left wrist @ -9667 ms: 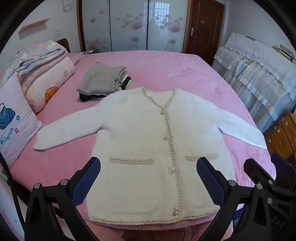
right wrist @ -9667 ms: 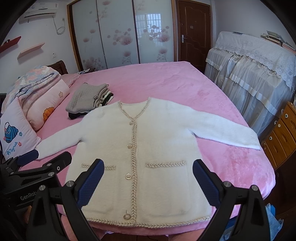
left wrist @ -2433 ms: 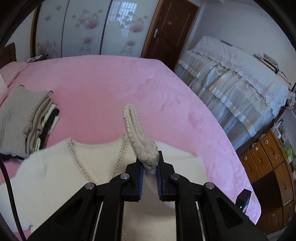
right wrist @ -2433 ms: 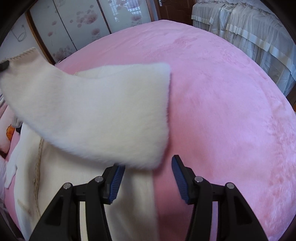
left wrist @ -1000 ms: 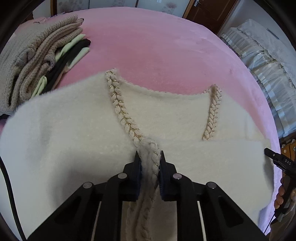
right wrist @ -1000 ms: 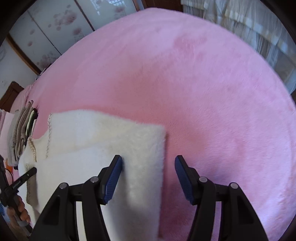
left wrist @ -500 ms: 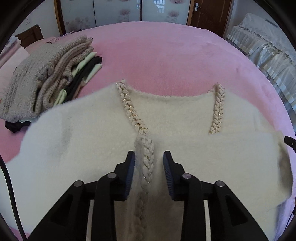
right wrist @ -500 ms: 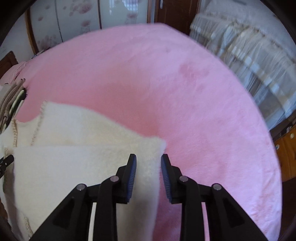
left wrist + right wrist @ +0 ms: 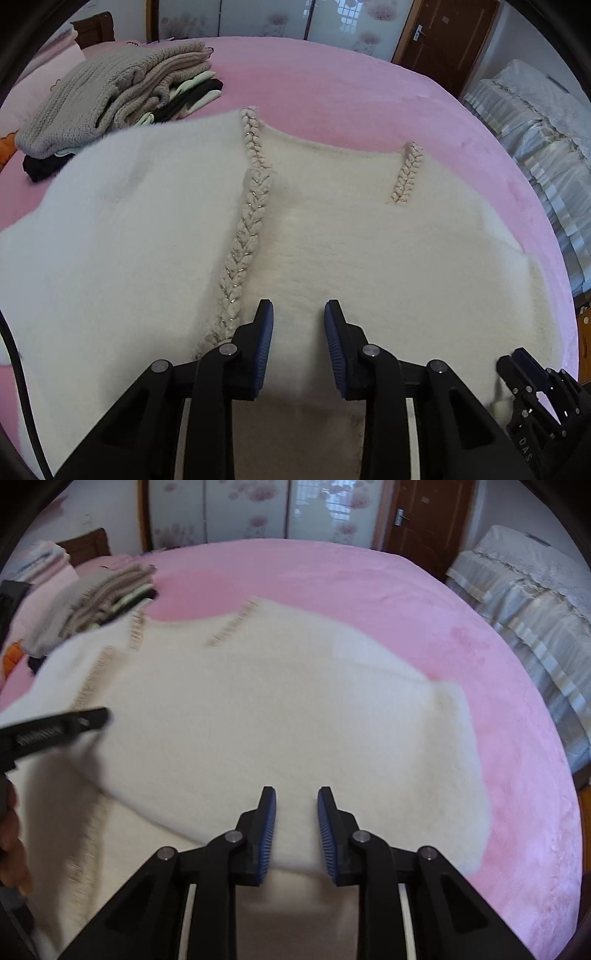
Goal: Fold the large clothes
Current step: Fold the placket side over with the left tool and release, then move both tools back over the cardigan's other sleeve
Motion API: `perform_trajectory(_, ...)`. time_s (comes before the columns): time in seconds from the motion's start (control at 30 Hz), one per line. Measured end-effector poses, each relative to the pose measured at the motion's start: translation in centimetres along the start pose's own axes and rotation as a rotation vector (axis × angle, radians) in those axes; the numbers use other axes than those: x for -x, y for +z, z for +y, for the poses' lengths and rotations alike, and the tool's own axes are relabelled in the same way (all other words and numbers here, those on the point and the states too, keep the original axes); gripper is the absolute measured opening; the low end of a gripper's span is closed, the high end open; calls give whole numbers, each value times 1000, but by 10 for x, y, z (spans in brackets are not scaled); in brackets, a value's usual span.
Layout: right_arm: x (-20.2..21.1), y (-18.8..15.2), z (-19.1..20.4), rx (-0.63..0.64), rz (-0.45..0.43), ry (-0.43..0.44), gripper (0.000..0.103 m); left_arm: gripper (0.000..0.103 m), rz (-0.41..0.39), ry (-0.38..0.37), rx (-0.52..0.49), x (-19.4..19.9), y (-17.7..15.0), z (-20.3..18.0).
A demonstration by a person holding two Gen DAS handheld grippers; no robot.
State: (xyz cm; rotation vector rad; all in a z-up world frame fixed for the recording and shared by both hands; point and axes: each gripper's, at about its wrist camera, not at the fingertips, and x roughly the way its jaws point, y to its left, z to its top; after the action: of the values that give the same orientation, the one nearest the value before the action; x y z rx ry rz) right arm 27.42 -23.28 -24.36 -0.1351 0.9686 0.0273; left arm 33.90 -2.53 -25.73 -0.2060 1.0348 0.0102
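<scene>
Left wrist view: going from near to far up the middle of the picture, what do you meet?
Blue-padded black left gripper → fluffy white cardigan with braided trim → pink plush bedspread → frosted sliding wardrobe doors with flower prints.

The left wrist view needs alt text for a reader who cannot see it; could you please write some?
A white cardigan with braided trim lies partly folded on a pink bed, seen past the left gripper, whose blue-padded fingers are closing with nothing held between them. A stack of folded clothes sits at upper left.
</scene>
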Motion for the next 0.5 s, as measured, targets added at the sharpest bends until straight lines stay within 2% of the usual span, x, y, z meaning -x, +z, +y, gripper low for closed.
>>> perform_trajectory(0.1, 0, -15, -45, -28, -21, -118, 10, 20, 10, -4, -21, -4, 0, 6)
perform_trajectory(0.13, -1, -20, -60, -49, -15, -122, 0, 19, 13, -7, -22, -5, 0, 8)
perform_trajectory(0.23, 1, -28, -94, -115, -7, -19, 0, 17, 12, -9, -32, -8, 1, 10)
perform_trajectory(0.33, 6, -27, -87, -93, -9, -58, 0, 16, 1, 21, -56, -10, -1, 5)
perform_trajectory(0.43, 9, -24, -83, -130, 7, -52, 0, 17, 10, 29, -64, -4, -1, 3)
perform_trajectory(0.5, 18, -21, -83, -151, 10, -13, 0, 25, 29, 16, -62, 3, 1, 3)
